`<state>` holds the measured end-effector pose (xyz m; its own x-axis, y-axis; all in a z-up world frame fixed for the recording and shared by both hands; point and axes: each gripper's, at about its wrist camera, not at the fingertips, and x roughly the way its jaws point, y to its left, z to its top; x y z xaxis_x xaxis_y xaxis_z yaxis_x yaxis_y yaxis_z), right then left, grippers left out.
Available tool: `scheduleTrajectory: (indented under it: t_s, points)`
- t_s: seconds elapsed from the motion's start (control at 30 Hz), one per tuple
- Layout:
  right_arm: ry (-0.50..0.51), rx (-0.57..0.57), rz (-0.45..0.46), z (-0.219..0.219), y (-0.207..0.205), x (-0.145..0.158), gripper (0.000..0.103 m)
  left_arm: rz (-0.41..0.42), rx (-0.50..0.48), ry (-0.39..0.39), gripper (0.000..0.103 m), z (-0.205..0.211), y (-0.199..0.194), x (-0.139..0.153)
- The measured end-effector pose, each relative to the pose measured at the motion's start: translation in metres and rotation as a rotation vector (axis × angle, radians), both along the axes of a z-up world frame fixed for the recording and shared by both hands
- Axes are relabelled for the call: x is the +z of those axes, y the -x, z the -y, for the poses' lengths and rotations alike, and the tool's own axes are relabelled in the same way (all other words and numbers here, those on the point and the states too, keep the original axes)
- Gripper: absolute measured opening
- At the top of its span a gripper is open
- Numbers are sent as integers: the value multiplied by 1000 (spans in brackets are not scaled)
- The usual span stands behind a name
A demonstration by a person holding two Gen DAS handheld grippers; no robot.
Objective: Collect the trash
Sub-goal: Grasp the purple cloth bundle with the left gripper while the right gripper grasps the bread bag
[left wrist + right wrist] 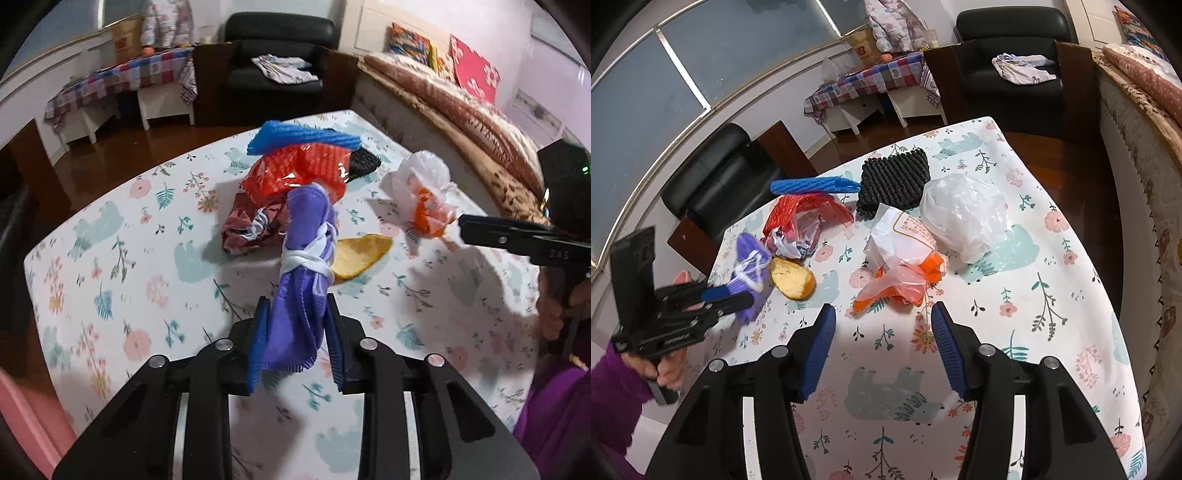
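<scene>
My left gripper is shut on a purple cloth bundle tied with white string and holds it over the table; the bundle also shows in the right wrist view. My right gripper is open and empty, just short of an orange and clear plastic bag. Trash lies on the floral tablecloth: a yellow peel, a red net bag, crumpled wrappers, a blue foam net, a black foam net and a crumpled clear bag.
A black armchair stands beyond the table's far edge, another at its left side. A bed with a brown blanket runs along the right. A small table with a checked cloth stands by the window.
</scene>
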<state>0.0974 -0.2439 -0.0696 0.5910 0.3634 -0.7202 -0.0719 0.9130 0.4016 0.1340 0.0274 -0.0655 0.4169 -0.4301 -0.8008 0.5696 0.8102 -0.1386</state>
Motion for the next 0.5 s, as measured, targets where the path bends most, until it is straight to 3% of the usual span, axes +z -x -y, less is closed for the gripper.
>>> scheduleTrajectory:
  t_s: [0.5]
  points:
    - [-42,-72,-38,7,-28,-10,54,-4,255,141,29,-16,75,23]
